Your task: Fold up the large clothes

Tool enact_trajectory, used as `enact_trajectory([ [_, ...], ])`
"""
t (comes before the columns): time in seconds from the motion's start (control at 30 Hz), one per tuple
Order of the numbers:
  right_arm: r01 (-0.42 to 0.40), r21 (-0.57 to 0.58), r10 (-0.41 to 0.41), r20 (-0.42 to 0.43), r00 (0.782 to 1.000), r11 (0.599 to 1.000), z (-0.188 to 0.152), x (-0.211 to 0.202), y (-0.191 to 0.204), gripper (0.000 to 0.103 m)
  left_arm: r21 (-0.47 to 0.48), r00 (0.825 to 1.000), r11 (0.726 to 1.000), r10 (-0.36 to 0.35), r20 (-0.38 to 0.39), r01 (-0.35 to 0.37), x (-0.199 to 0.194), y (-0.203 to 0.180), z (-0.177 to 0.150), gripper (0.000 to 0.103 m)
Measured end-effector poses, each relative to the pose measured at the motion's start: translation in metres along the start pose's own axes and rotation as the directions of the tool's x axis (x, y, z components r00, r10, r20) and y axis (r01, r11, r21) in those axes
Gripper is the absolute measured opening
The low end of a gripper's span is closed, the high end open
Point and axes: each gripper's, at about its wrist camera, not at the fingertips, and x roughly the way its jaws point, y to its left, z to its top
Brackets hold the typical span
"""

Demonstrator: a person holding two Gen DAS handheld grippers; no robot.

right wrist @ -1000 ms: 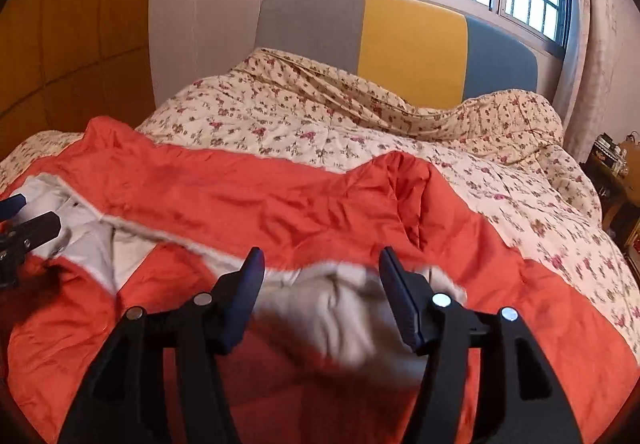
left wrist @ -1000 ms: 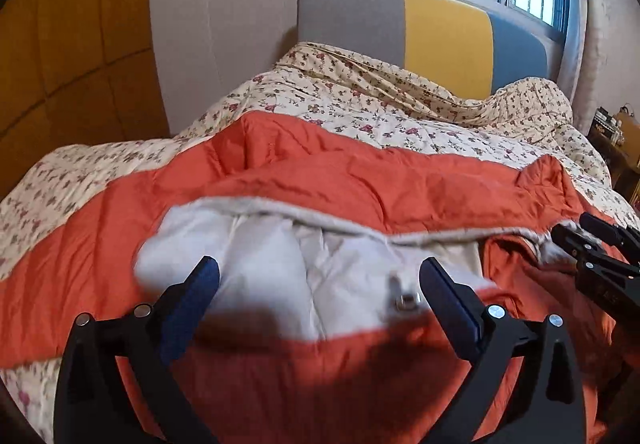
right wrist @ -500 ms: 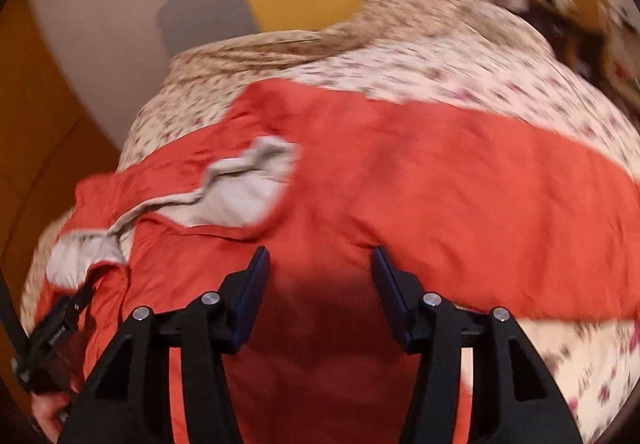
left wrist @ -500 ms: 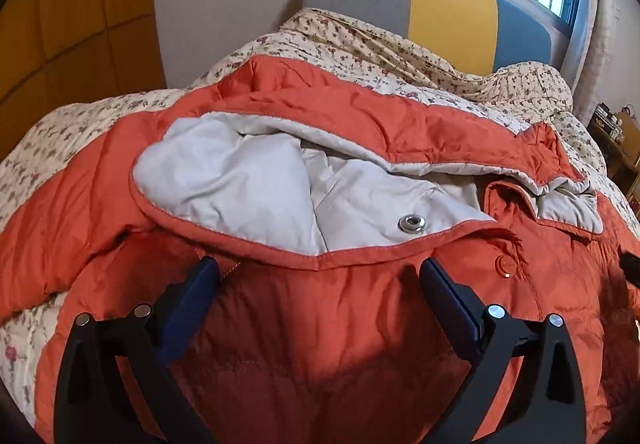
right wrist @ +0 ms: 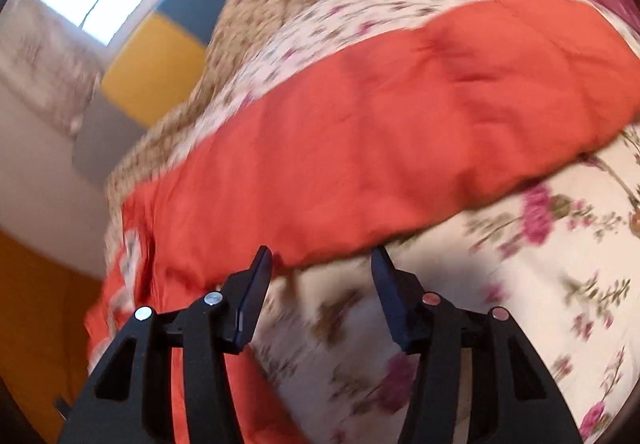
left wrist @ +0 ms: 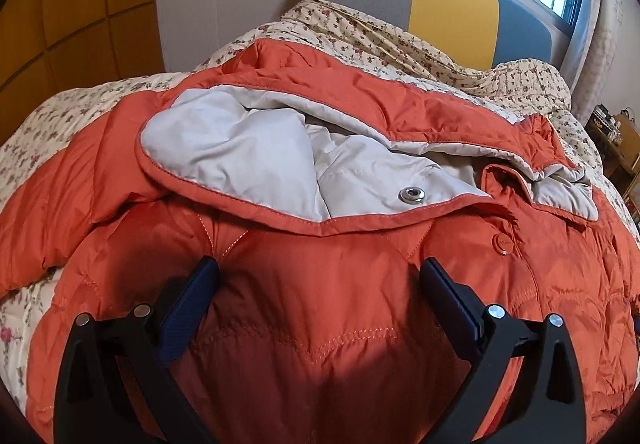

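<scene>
Now that the orange padded jacket has been let go and lies front-up on the floral quilt of the bed, both tongs are empty. A second ago the left tongs were low over the pale grey lining of the collar, and the right pair had pale fabric between its fingers; since then the left camera has drawn back, so the whole collar, its metal snap and an orange button lower on the front now show. Those left tongs stand wide apart above the chest panel, gripping nothing.

Meanwhile the right tongs have swung away to the garment's right side. That view is blurred by motion, but the jaws are clearly apart, hovering at the edge of the outstretched sleeve, which lies across the quilt with bare quilt below it.

Judging by this, spreading and straightening is done, and the folding proper is about to start, probably with that right sleeve being taken and brought across the body. The collar lining remains rumpled and may want flattening first.
</scene>
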Motion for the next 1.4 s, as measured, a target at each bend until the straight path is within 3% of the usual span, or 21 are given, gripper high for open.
enact_trajectory([
  [0.2,-0.071,0.196,0.049,0.115,0.992,0.978,0.025,-0.011,-0.046,0.05,-0.005,1.0,1.0,0.002,0.0,-0.002,0.0,0.002,0.0,0.099],
  [0.37,-0.035,0.267,-0.021,0.202,0.979,0.963,0.039,-0.022,-0.064,0.049,-0.011,1.0,1.0,0.009,0.001,-0.009,-0.002,0.003,-0.002,0.099],
  [0.43,-0.005,0.281,-0.056,0.206,0.977,0.96,0.046,-0.022,-0.068,0.034,-0.012,1.0,1.0,0.011,0.001,-0.011,-0.002,0.003,-0.002,0.099],
  [0.47,0.006,0.275,-0.064,0.203,0.977,0.961,0.048,-0.021,-0.068,0.032,-0.011,1.0,1.0,0.013,0.002,-0.013,-0.002,0.003,-0.001,0.099],
  [0.53,0.029,0.248,-0.081,0.2,0.976,0.968,0.052,-0.02,-0.061,0.017,-0.013,1.0,1.0,0.013,0.003,-0.013,-0.002,0.004,-0.001,0.099],
  [0.6,0.047,0.201,-0.092,0.223,0.97,0.978,0.052,-0.025,-0.048,0.012,-0.014,1.0,1.0,0.011,0.002,-0.011,-0.002,0.005,-0.001,0.099],
  [0.77,0.067,-0.041,-0.05,0.333,0.942,0.997,0.043,-0.04,0.014,0.01,-0.015,1.0,1.0,0.01,-0.01,-0.01,0.0,0.004,-0.001,0.1],
  [0.87,0.065,-0.23,0.025,0.369,0.929,0.971,0.025,-0.043,0.069,0.009,-0.019,1.0,1.0,0.007,-0.014,-0.008,0.001,0.004,-0.001,0.1],
  [0.97,0.067,-0.416,0.107,0.38,0.919,0.907,-0.007,-0.039,0.123,0.009,-0.022,1.0,1.0,0.004,-0.015,-0.005,0.001,0.004,-0.001,0.1],
  [1.07,0.063,-0.582,0.191,0.364,0.911,0.811,-0.045,-0.029,0.172,0.009,-0.025,1.0,1.0,0.001,-0.016,-0.002,0.002,0.005,-0.001,0.1],
  [1.27,0.074,-0.774,0.263,0.302,0.916,0.629,-0.108,0.009,0.226,0.009,-0.028,1.0,1.0,-0.001,-0.015,0.001,0.002,0.006,-0.001,0.1],
  [1.37,0.101,-0.858,0.303,0.284,0.91,0.503,-0.138,0.022,0.247,0.009,-0.034,1.0,0.999,-0.009,-0.016,0.008,0.003,0.007,-0.001,0.1],
  [1.4,0.116,-0.892,0.318,0.274,0.908,0.438,-0.151,0.027,0.255,0.009,-0.035,1.0,0.999,-0.01,-0.017,0.01,0.003,0.007,-0.002,0.1],
])
